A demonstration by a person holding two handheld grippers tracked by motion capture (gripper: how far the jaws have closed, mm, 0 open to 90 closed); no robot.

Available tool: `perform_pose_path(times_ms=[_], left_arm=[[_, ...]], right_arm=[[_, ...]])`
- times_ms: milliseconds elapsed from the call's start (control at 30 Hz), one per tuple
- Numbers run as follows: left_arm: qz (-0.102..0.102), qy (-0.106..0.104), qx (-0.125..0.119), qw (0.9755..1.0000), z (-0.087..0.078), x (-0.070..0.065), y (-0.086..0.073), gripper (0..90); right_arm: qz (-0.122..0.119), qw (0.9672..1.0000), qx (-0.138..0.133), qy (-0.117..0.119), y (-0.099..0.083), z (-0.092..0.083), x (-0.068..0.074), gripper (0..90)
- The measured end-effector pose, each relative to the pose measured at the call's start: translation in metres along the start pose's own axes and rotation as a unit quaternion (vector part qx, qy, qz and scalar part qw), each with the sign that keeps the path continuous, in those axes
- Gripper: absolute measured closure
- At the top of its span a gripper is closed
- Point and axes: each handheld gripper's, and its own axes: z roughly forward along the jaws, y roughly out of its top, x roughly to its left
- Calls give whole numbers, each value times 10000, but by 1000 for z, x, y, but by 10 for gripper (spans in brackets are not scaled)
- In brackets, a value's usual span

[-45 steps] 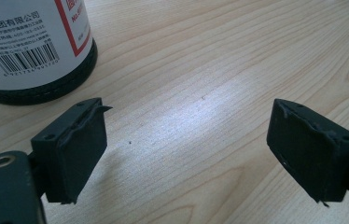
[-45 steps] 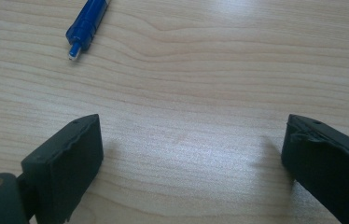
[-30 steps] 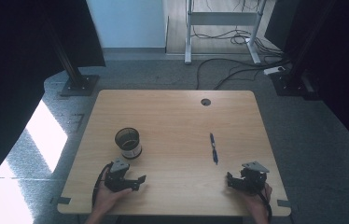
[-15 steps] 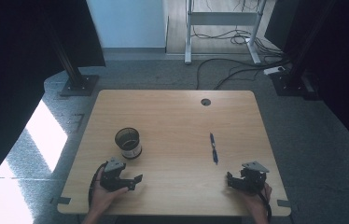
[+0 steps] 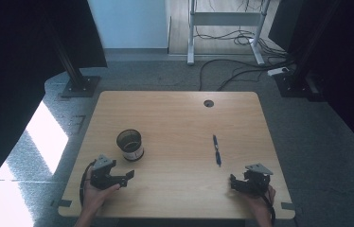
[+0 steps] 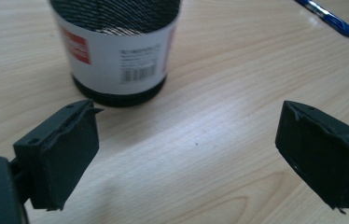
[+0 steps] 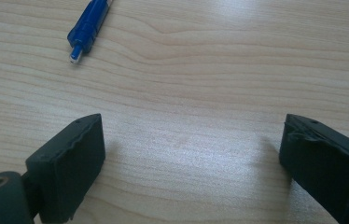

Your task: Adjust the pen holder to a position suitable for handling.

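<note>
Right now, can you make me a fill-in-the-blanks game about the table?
1. The pen is coloured ____.
2. The cup stands nearest the ____ gripper.
3. Both the left gripper's jaws and the right gripper's jaws are ____, holding nothing.
4. The cup stands ____ on the table, mouth up.

Missing words: blue; left; open; upright

I am seeing a white label on the cup point(image 6: 115, 44), just beyond my left jaws. It is carrying a red patch and a barcode, but the print is staying too small for me to read.
</note>
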Motion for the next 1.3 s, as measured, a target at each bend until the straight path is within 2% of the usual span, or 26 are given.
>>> perform_pose_path(times_ms=[300,633,833,1300], left_arm=[[20,160,-40,9999,-3,7,6,46],[-5,334,-77,9994,9,17,21,49],[72,504,55,9987,21,19,31,44],[166,551,43,9983,38,23,43,38]], right_arm=[[2,10000,0,0,0,0,0,61],[11,10000,-1,-9,0,0,0,63],[16,10000,-2,-11,0,0,0,63],[16,10000,-3,-11,0,0,0,64]])
